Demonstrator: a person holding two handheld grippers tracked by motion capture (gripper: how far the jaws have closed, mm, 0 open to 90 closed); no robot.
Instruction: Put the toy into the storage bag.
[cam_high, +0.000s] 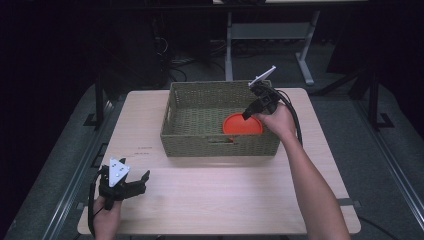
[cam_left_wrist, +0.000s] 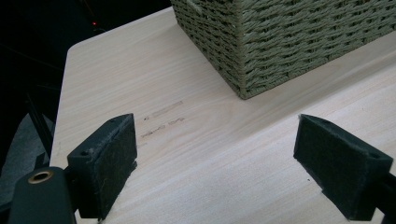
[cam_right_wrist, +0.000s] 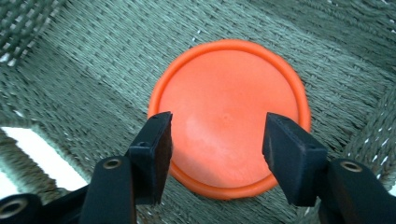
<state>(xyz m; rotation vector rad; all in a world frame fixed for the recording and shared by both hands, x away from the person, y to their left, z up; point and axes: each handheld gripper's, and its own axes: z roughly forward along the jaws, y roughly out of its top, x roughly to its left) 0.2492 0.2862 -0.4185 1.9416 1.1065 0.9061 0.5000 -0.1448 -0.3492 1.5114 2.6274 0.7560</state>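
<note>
Presently | orange disc (cam_right_wrist: 229, 116) lies flat on basket (cam_high: 190, 135) floor, right end | right gripper (cam_right_wrist: 217, 149) directly above it, jaws parted, gripping nothing | left gripper (cam_left_wrist: 219, 163) wide open, empty, well apart on table (cam_left_wrist: 210, 140).

The gripper (cam_left_wrist: 215, 163) was held wide open above the surface (cam_left_wrist: 210, 140), nothing between its jaws; a basket (cam_left_wrist: 280, 37) corner was seen ahead.
</note>
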